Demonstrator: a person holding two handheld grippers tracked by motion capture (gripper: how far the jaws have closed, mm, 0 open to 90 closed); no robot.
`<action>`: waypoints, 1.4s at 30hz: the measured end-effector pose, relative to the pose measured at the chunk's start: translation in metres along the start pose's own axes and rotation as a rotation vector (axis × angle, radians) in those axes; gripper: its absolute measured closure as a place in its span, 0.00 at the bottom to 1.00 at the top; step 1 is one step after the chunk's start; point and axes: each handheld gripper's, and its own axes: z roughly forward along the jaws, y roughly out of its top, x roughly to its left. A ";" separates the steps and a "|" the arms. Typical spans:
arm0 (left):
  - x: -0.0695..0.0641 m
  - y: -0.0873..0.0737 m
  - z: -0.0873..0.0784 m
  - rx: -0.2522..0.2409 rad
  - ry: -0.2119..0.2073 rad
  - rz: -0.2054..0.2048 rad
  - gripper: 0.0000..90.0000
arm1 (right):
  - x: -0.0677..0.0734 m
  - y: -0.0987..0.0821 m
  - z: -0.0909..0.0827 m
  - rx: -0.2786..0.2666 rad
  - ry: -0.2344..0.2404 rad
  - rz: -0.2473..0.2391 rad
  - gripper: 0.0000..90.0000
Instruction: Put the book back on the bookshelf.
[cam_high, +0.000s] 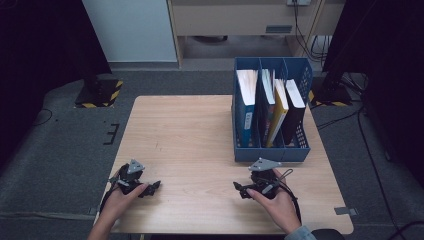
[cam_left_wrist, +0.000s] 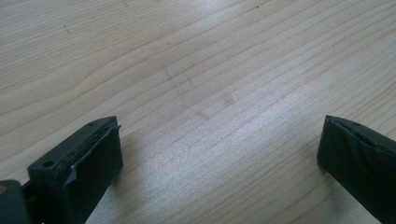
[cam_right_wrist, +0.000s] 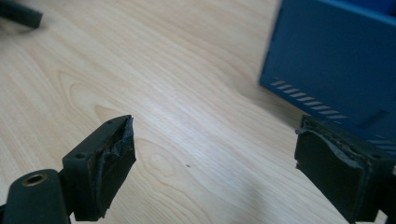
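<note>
wood makes up the tabletop (cam_high: 200, 140), pale with thin lines running through it. a person's two hands come in from the near edge, and each hand holds a gripper.

the left gripper (cam_high: 152, 187) sits low near the front left corner of the tabletop. in the left gripper view its two black jaws stand wide apart, with bare wood between them and nothing held.

the right gripper (cam_high: 240, 189) sits low near the front, a bit right of the middle. in the right gripper view its black jaws stand wide apart too, and nothing is between them but wood.

a blue file box (cam_high: 270, 150) stands on the right side of the tabletop, toward the back. its near wall is just beyond the right gripper, close but not touching. in the right gripper view the blue file box (cam_right_wrist: 336, 65) shows at the upper right, past the jaws.

inside the box, books (cam_high: 272, 107) stand on end in its slots. one is blue, one has a yellow edge, and one is dark.

the two grippers are well apart from each other.
</note>
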 end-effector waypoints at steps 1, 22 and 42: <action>0.000 0.000 0.000 0.000 0.000 0.000 0.00 | 0.003 0.001 0.004 0.007 0.010 -0.009 0.14; 0.000 0.000 0.000 0.001 -0.003 0.004 0.00 | 0.038 0.019 0.078 0.083 0.075 -0.027 0.16; 0.000 0.000 0.000 0.003 -0.004 0.003 0.00 | 0.031 0.012 0.097 0.039 -0.021 -0.054 0.09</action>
